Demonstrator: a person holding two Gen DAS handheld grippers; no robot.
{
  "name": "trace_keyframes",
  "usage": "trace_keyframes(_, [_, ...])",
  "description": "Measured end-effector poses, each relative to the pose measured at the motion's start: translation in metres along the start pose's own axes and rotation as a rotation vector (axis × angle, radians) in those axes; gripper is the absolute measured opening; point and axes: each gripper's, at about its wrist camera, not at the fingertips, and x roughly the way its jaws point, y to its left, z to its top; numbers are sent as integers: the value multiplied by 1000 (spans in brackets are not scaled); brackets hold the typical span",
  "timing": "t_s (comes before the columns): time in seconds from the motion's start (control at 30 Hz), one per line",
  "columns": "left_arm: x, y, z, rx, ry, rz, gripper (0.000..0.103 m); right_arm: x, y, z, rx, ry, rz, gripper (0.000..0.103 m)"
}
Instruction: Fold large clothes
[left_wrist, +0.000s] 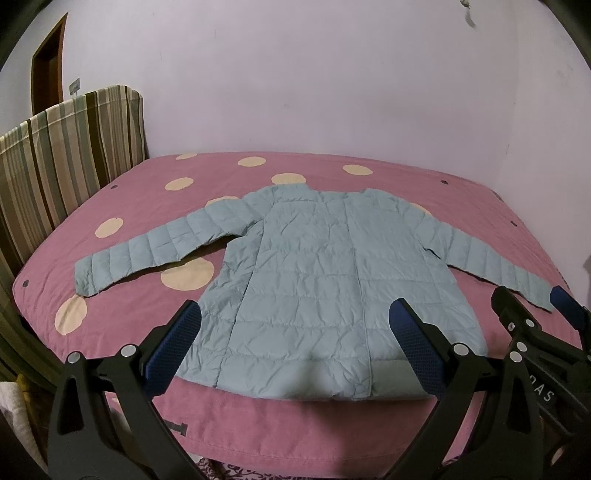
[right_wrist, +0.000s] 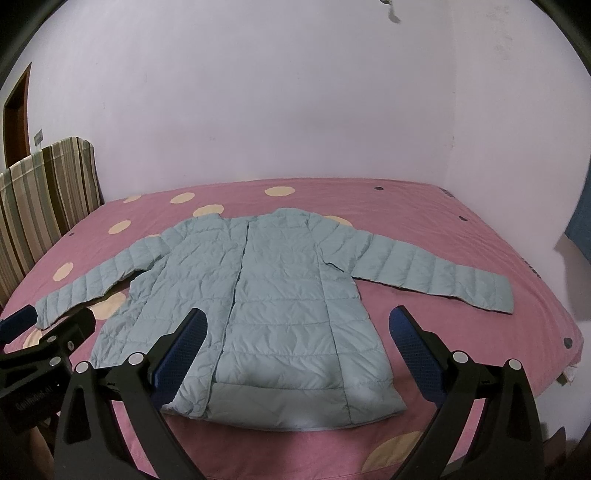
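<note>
A light blue quilted puffer jacket (left_wrist: 314, 266) lies flat on the bed with both sleeves spread out to the sides and its hem toward me. It also shows in the right wrist view (right_wrist: 273, 295). My left gripper (left_wrist: 295, 347) is open and empty, hovering above the hem. My right gripper (right_wrist: 299, 350) is open and empty, also above the hem. The right gripper shows at the right edge of the left wrist view (left_wrist: 532, 317), near the right sleeve cuff. The left gripper shows at the left edge of the right wrist view (right_wrist: 51, 325), near the left cuff.
The bed is covered by a pink sheet (left_wrist: 258, 424) with cream dots. A striped headboard cover (left_wrist: 55, 158) stands at the left. A pale wall (left_wrist: 295, 81) runs behind the bed, and a brown door (left_wrist: 48, 62) is at far left.
</note>
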Motion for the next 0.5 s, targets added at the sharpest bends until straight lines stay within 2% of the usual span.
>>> trace_keyframes(0.5, [0,0,1,0,3,0,101,0,0,1,-4,1,2,98])
